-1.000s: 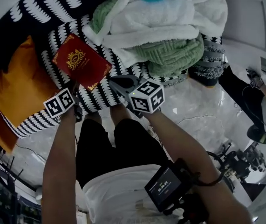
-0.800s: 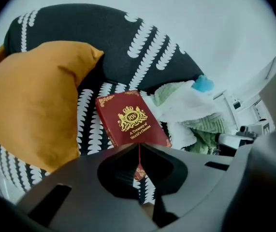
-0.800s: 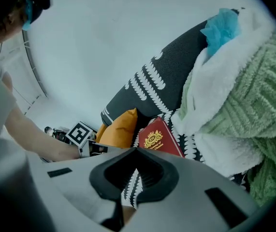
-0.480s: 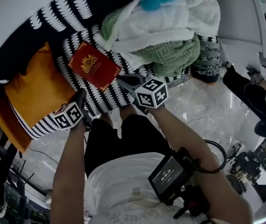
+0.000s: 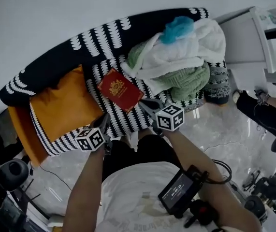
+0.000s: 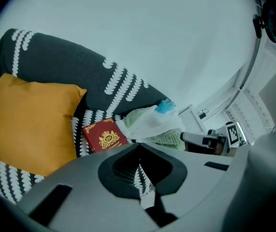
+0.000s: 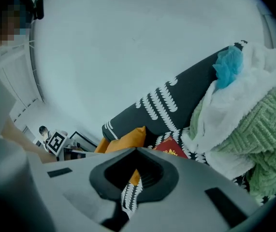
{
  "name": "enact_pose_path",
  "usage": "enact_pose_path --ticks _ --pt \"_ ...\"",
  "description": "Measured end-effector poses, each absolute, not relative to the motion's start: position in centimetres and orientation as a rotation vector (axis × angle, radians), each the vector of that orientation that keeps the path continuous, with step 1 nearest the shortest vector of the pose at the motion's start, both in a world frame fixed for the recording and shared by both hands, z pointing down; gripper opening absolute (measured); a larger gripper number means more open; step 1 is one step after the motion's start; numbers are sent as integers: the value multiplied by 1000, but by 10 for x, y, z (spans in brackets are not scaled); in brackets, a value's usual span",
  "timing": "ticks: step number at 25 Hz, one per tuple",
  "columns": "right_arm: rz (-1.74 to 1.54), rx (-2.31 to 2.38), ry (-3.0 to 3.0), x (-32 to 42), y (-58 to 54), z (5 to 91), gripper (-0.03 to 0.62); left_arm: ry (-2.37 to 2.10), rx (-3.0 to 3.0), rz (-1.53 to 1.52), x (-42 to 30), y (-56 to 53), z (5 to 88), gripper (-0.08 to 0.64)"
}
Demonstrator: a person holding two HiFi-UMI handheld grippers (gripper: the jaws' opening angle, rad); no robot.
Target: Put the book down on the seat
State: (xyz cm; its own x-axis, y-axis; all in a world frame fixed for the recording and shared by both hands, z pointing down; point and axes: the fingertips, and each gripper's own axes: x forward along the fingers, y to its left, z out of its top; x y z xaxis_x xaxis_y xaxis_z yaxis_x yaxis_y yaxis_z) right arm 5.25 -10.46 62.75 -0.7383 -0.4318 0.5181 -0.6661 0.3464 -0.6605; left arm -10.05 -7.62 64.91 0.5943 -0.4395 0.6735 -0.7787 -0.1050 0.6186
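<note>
A red book [image 5: 120, 89] with a gold crest lies flat on the black-and-white patterned seat [image 5: 129, 123], between an orange cushion [image 5: 63, 105] and a heap of towels [image 5: 181, 66]. Nothing holds the book. My left gripper [image 5: 107, 119] hovers at the seat's front edge, below and left of the book, shut and empty. My right gripper [image 5: 144, 103] is just right of the book's lower corner, also shut and empty. The book [image 6: 105, 137] shows beyond the closed jaws in the left gripper view, and its corner [image 7: 170, 149] peeks over the jaws in the right gripper view.
White and green towels with a blue cloth [image 5: 177, 27] on top fill the seat's right end. The dark patterned backrest [image 5: 94, 42] runs behind, against a pale wall. A glossy marble floor [image 5: 210, 124] lies to the right, with cables and gear [image 5: 268, 120] at its edge.
Both grippers have pulled back and risen from the book, which stays on the seat. The left gripper, earlier at the book's lower corner, now sits clear of it. More of the sofa shows.
</note>
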Motion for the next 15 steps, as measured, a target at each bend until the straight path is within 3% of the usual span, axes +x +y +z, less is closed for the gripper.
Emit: enact_pose_path --ticks 15 --pt "1034 853 -2582 3 -83 497 14 -1027 1989 258 -148 -56 517 10"
